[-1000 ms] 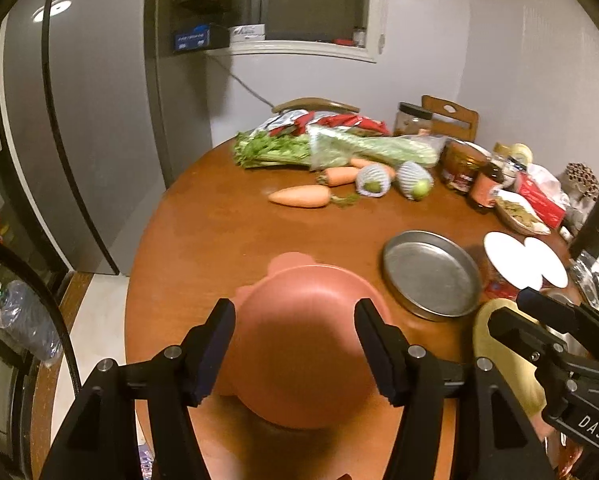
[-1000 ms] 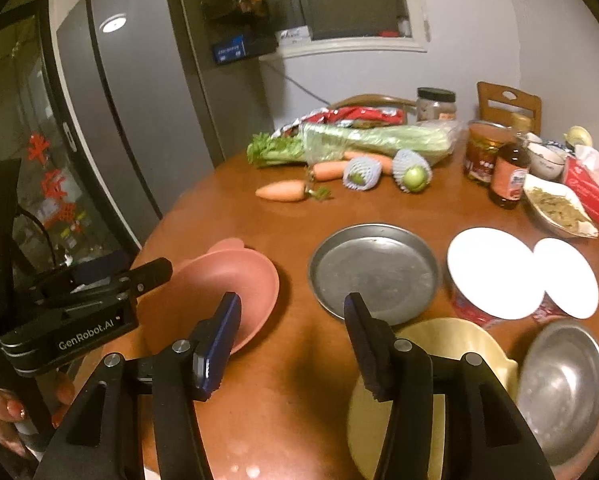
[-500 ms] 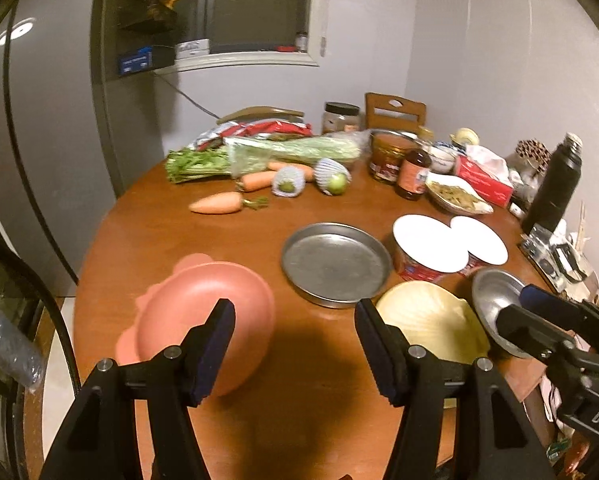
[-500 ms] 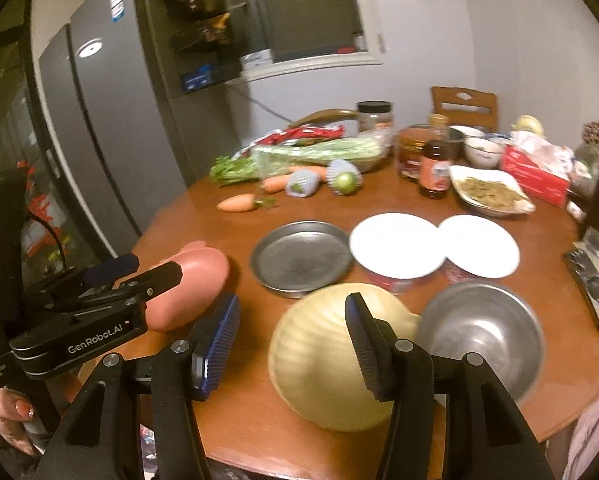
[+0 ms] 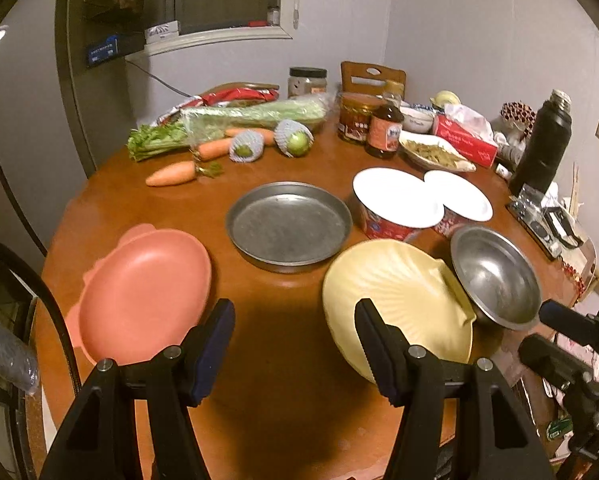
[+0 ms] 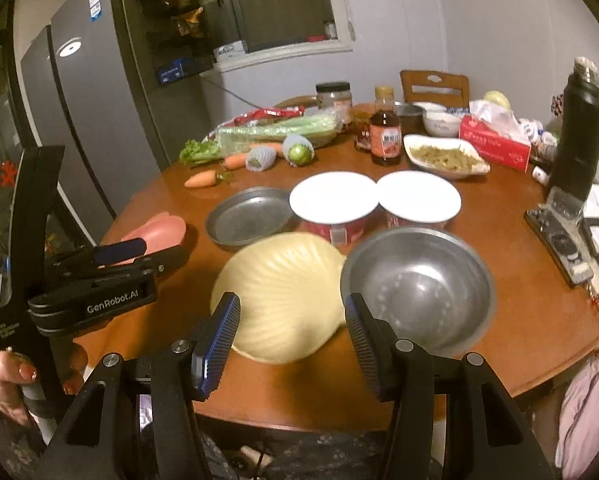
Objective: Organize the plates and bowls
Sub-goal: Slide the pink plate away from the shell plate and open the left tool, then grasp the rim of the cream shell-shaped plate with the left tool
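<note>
On the round wooden table lie a pink plate [image 5: 143, 296], a flat metal pan [image 5: 288, 226], a cream shell-shaped plate [image 5: 395, 292] and a steel bowl [image 5: 495, 276]. My left gripper [image 5: 295, 344] hovers open over bare wood between the pink and cream plates, holding nothing. My right gripper [image 6: 291, 334] is open too, above the near edge of the cream plate [image 6: 283, 292], with the steel bowl [image 6: 417, 284] just to its right. The left gripper [image 6: 139, 250] shows from the side in the right wrist view, in front of the pink plate [image 6: 167, 228].
Two white-lidded red cups [image 5: 399, 200] stand behind the cream plate. Further back lie carrots [image 5: 171, 174], celery [image 5: 235, 118], netted fruit, jars, a sauce bottle [image 5: 385, 132], a dish of food, a tissue box and a black flask [image 5: 543, 148]. A fridge [image 6: 83, 120] stands at the left.
Both grippers have swung right along the table's near side: the left off the pink plate toward the gap, the right onto the cream plate and steel bowl. Neither has changed its opening.
</note>
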`<state>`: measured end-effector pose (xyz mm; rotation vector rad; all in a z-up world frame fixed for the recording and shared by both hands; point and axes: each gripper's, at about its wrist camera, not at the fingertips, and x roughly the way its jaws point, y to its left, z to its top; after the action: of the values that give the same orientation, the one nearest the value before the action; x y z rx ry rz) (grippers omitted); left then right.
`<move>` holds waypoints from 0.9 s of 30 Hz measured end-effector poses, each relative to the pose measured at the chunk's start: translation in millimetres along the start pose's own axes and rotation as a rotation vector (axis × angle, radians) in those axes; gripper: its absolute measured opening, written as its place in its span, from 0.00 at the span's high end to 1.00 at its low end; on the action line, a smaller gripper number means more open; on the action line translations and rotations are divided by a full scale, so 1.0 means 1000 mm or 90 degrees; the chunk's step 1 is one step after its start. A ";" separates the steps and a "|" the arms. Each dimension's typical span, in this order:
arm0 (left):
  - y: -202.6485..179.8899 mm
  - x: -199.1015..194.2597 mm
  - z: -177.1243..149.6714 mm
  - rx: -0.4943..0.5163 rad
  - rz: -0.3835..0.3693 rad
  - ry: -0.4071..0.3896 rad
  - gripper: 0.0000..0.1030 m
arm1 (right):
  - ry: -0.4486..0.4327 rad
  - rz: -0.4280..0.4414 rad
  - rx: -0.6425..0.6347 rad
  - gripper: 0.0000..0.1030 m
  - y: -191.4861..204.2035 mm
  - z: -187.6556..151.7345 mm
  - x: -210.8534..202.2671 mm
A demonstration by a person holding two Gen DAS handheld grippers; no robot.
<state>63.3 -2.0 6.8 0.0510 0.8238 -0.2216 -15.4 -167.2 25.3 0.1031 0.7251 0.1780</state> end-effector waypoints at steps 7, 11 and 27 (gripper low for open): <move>-0.012 0.017 -0.010 -0.004 0.001 0.034 0.40 | 0.038 -0.002 0.005 0.45 -0.009 -0.019 0.014; -0.016 0.028 -0.016 -0.009 -0.004 0.053 0.40 | 0.059 -0.007 0.017 0.45 -0.012 -0.028 0.027; -0.023 0.061 -0.021 -0.002 -0.019 0.089 0.40 | 0.071 -0.004 0.014 0.45 -0.011 -0.035 0.068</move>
<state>83.3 -32.1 -50.7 0.0514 0.9648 -0.2464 12.5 -163.0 -46.8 0.1128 0.8381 0.1698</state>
